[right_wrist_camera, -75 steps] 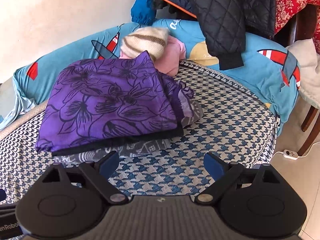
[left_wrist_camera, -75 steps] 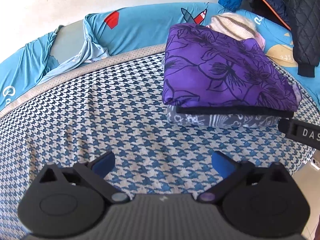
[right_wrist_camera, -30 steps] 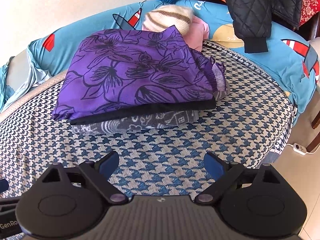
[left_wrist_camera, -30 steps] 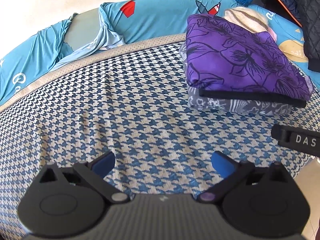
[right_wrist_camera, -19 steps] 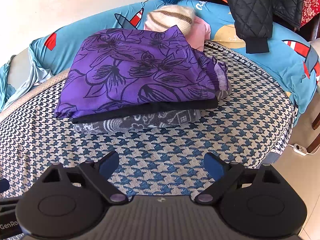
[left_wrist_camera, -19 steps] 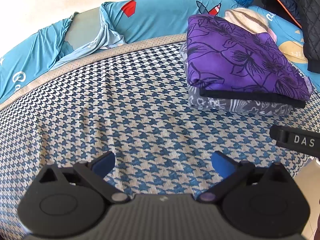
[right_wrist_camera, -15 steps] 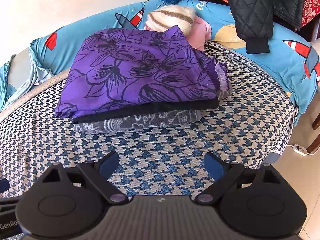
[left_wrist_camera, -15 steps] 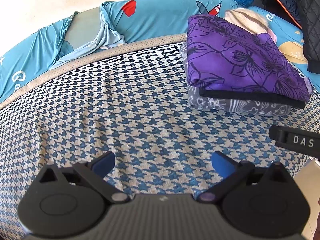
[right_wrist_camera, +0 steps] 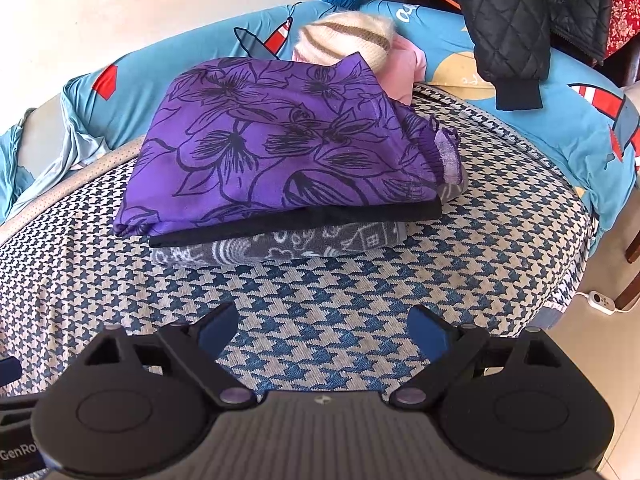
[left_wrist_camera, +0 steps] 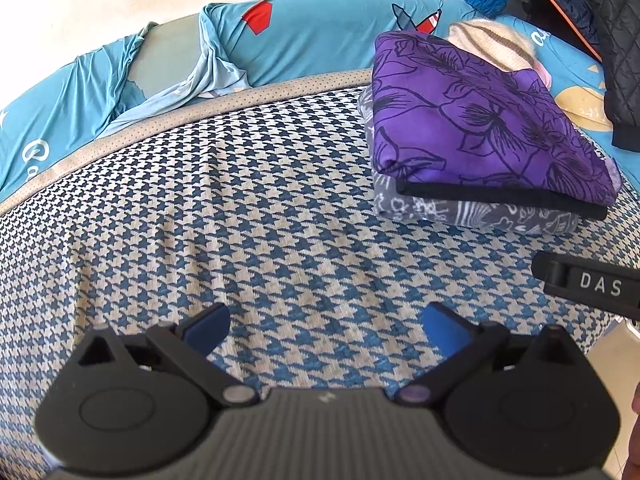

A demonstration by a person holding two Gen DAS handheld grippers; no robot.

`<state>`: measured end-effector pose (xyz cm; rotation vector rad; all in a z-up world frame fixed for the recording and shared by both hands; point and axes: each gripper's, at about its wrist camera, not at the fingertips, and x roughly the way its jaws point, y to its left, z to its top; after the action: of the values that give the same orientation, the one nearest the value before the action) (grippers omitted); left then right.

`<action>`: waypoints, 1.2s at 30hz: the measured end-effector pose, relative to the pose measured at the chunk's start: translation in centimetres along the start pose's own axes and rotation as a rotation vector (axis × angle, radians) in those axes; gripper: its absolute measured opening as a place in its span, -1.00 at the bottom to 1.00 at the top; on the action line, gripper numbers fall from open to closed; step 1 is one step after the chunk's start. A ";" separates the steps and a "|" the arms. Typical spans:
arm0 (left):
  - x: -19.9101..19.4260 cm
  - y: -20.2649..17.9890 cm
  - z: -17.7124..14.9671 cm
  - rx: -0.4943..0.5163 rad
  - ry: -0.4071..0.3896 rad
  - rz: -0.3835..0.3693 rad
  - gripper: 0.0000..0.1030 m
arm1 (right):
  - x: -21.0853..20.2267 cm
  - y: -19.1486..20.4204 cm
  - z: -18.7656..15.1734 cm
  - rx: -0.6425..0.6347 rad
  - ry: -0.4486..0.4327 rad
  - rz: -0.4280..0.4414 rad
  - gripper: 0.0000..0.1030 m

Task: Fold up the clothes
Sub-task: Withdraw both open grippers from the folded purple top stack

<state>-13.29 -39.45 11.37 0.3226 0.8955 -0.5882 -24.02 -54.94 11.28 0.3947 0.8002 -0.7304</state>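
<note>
A folded purple garment with black flower outlines (right_wrist_camera: 280,148) (left_wrist_camera: 480,124) lies on top of a folded grey patterned garment (right_wrist_camera: 288,246) (left_wrist_camera: 472,212), stacked on the houndstooth cushion (right_wrist_camera: 320,292) (left_wrist_camera: 248,200). My right gripper (right_wrist_camera: 322,330) hovers open over the cushion just in front of the stack, nothing between its blue pads. To the left of the stack my left gripper (left_wrist_camera: 324,326) is open too, above bare cushion. Part of the right gripper's body shows at the left wrist view's right edge.
A cream striped knit hat (right_wrist_camera: 348,42) and a pink garment (right_wrist_camera: 404,68) lie behind the stack. Blue printed cushions (right_wrist_camera: 520,120) (left_wrist_camera: 320,36) ring the seat. A black quilted jacket (right_wrist_camera: 516,20) hangs at the back right. A white switch with cable (right_wrist_camera: 600,300) lies on the floor.
Since 2.5 s ago both views have shifted so the stack sits further right and closer; over the last second nothing has visibly moved.
</note>
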 end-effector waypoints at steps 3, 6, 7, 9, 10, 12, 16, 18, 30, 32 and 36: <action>0.1 -0.1 0.0 0.001 0.002 0.000 1.00 | 0.0 0.1 0.0 -0.004 -0.001 0.002 0.78; 0.1 -0.1 -0.1 0.001 0.003 0.000 1.00 | 0.0 0.1 0.0 -0.005 0.001 0.001 0.78; 0.1 -0.1 -0.1 0.001 0.003 0.000 1.00 | 0.0 0.1 0.0 -0.006 0.001 0.001 0.78; 0.0 -0.1 -0.1 0.000 0.001 -0.001 1.00 | 0.0 0.1 0.0 -0.006 0.001 0.002 0.78; 0.0 -0.1 -0.1 0.000 0.001 -0.001 1.00 | 0.1 0.1 0.0 -0.006 0.001 0.002 0.78; 0.0 -0.1 -0.1 0.000 0.002 -0.002 1.00 | 0.1 0.1 0.0 -0.007 0.002 0.001 0.78; 0.0 0.0 -0.1 0.000 0.002 -0.002 1.00 | 0.1 0.2 0.0 -0.007 0.002 0.001 0.78; 0.0 -0.1 -0.1 0.001 0.002 -0.003 1.00 | 0.1 0.2 0.0 -0.009 0.002 0.003 0.78; 0.0 -0.6 -0.1 0.011 -0.007 -0.010 1.00 | 0.2 -0.3 -0.1 0.003 0.004 -0.004 0.78; 0.0 -0.6 -0.1 0.011 -0.009 -0.011 1.00 | 0.2 -0.4 -0.1 0.005 0.002 -0.002 0.78; -0.1 -0.6 -0.1 0.010 -0.013 -0.013 1.00 | 0.1 -0.2 -0.1 -0.006 -0.001 0.001 0.78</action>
<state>-13.75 -39.89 11.39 0.3222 0.8824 -0.6064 -24.16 -55.07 11.07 0.3897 0.8007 -0.7271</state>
